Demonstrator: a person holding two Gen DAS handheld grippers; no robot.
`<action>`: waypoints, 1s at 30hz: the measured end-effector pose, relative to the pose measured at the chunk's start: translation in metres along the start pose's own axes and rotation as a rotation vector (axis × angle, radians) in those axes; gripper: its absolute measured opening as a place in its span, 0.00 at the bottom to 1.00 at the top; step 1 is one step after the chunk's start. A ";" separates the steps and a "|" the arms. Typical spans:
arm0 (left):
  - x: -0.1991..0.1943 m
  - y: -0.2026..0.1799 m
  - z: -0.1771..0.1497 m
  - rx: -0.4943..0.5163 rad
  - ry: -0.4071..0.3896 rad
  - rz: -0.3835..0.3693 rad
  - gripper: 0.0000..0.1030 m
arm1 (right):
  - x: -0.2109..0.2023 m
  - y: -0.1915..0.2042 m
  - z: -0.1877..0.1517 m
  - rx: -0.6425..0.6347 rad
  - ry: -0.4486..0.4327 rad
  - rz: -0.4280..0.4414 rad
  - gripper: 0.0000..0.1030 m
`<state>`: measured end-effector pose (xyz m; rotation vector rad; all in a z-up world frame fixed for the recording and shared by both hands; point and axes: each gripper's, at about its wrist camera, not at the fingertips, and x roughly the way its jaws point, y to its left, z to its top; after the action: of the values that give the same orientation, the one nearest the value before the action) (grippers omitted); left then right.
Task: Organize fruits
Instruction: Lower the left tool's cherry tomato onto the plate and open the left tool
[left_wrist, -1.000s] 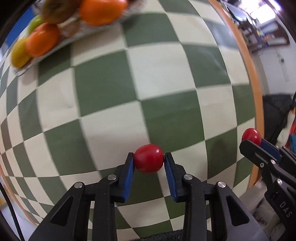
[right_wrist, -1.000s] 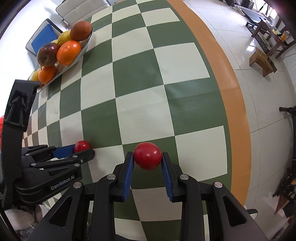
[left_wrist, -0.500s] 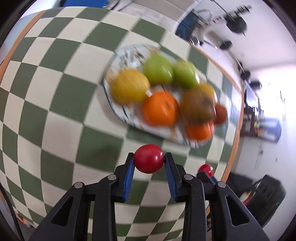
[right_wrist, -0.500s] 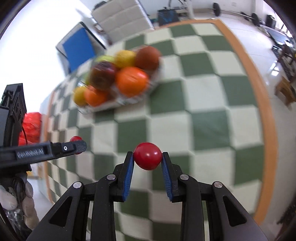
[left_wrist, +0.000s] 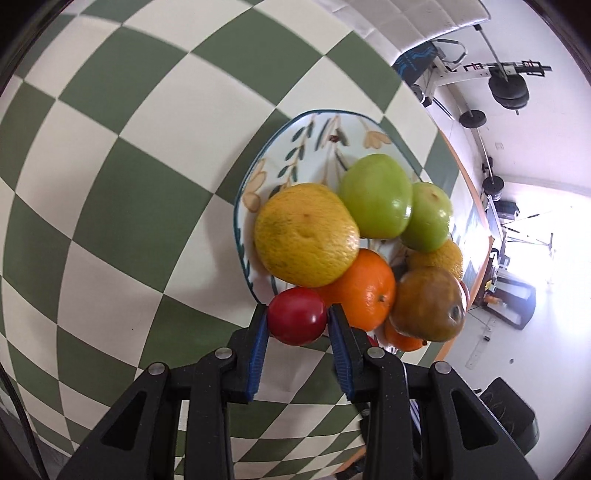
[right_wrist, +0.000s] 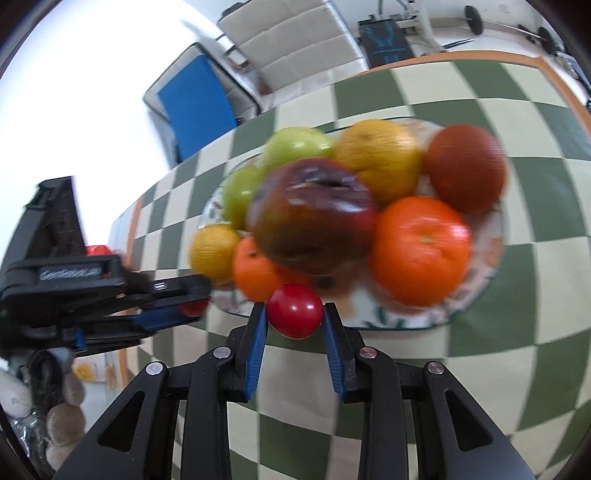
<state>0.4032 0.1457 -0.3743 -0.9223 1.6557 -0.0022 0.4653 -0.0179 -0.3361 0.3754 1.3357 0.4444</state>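
The left gripper (left_wrist: 297, 322) is clamped on a small red tomato (left_wrist: 296, 316), its blue pads pressing the fruit from both sides, and the right gripper (right_wrist: 294, 311) pinches a second cherry tomato (right_wrist: 295, 310) the same way. Each fruit sits at the very fingertips, probably so it can be dropped without the fingers knocking the pile. Both grippers hang at the near rim of the patterned plate (left_wrist: 295, 147), approaching from different sides; in the right wrist view the left gripper reaches in from the left edge of the plate. The plate already carries a crowded heap: a large yellow citrus (left_wrist: 306, 236), two green apples (left_wrist: 376, 195), an orange (left_wrist: 365, 288), and a brownish, bruised-looking fruit (left_wrist: 428, 302). The one bare stretch of plate shows at its far end in the left wrist view, so the tomatoes will likely need to go into gaps at the rim or onto that open part, or they may roll off. The plate rests on a green and cream checked tablecloth (left_wrist: 110, 184) with an orange border. Beyond it are a white padded chair (right_wrist: 295, 48), a blue panel (right_wrist: 195, 107) and gym equipment along a bright wall.
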 end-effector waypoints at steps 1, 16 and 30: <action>0.001 0.003 0.001 -0.008 0.011 -0.008 0.29 | 0.004 0.005 -0.001 -0.011 0.004 0.008 0.32; -0.006 0.009 0.012 -0.070 0.074 -0.053 0.31 | 0.055 0.056 0.002 -0.126 0.072 0.044 0.32; -0.014 0.004 0.013 -0.061 0.072 -0.073 0.31 | 0.068 0.044 0.011 -0.027 0.076 0.046 0.35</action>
<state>0.4121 0.1625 -0.3683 -1.0388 1.6959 -0.0357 0.4841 0.0541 -0.3688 0.3702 1.3957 0.5188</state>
